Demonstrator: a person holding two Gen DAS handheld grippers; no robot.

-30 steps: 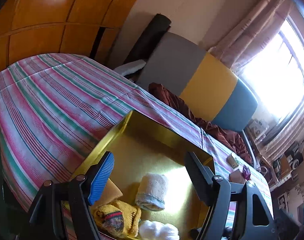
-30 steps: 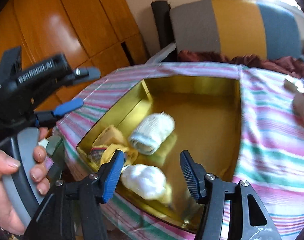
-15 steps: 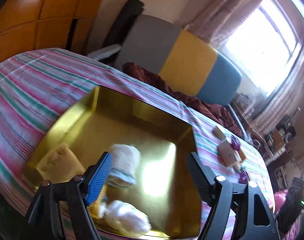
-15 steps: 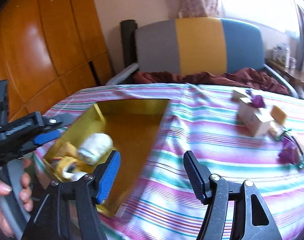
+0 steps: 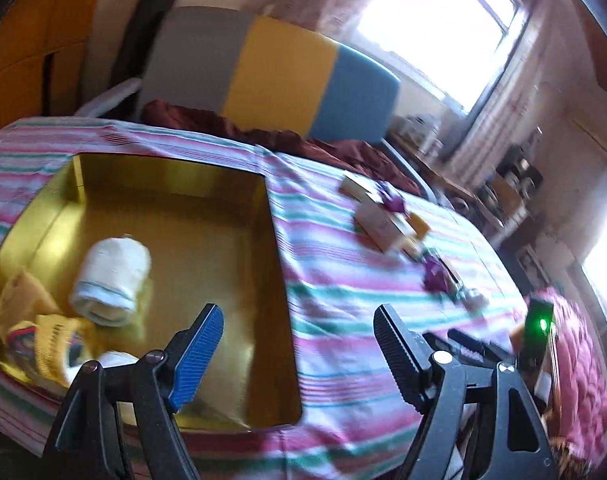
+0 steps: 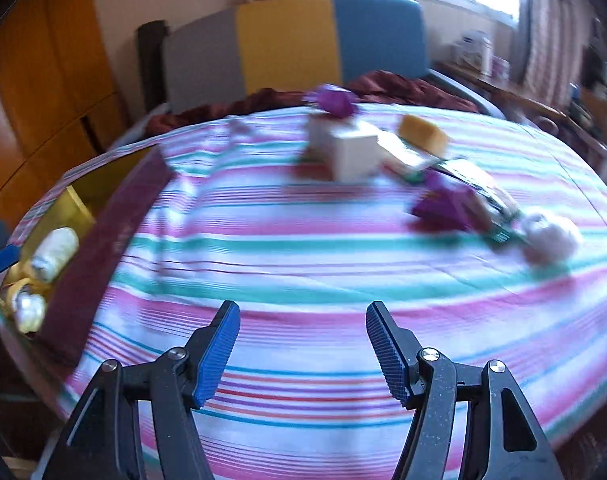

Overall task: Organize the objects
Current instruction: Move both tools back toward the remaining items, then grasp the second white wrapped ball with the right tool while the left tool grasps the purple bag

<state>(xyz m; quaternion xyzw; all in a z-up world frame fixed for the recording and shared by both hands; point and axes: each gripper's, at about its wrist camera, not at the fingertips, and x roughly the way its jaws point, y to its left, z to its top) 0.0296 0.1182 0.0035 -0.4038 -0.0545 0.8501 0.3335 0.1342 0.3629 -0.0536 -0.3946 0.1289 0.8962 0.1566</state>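
A gold box [image 5: 175, 184] sits on the striped tablecloth at the left, also in the right wrist view [image 6: 69, 204]. It holds a rolled white towel [image 5: 111, 276], a yellow knit item [image 5: 51, 344] and a white fluffy ball [image 6: 27, 312]. Loose items lie on the cloth to the right: a cream box [image 6: 349, 150], purple wrapped pieces [image 6: 443, 204], a yellow block [image 6: 423, 134] and a white ball [image 6: 551, 236]. My left gripper [image 5: 299, 344] is open and empty over the box's right edge. My right gripper [image 6: 303, 344] is open and empty above bare cloth.
A grey, yellow and blue chair back [image 5: 271, 80] stands behind the table with a dark red cloth [image 5: 263, 136] on its seat. Wooden cabinets [image 6: 43, 80] are at the left. A window [image 5: 435, 20] and cluttered shelves are at the right.
Both grippers have swung to the right, away from the gold box and toward the loose items. Both stay open and empty.
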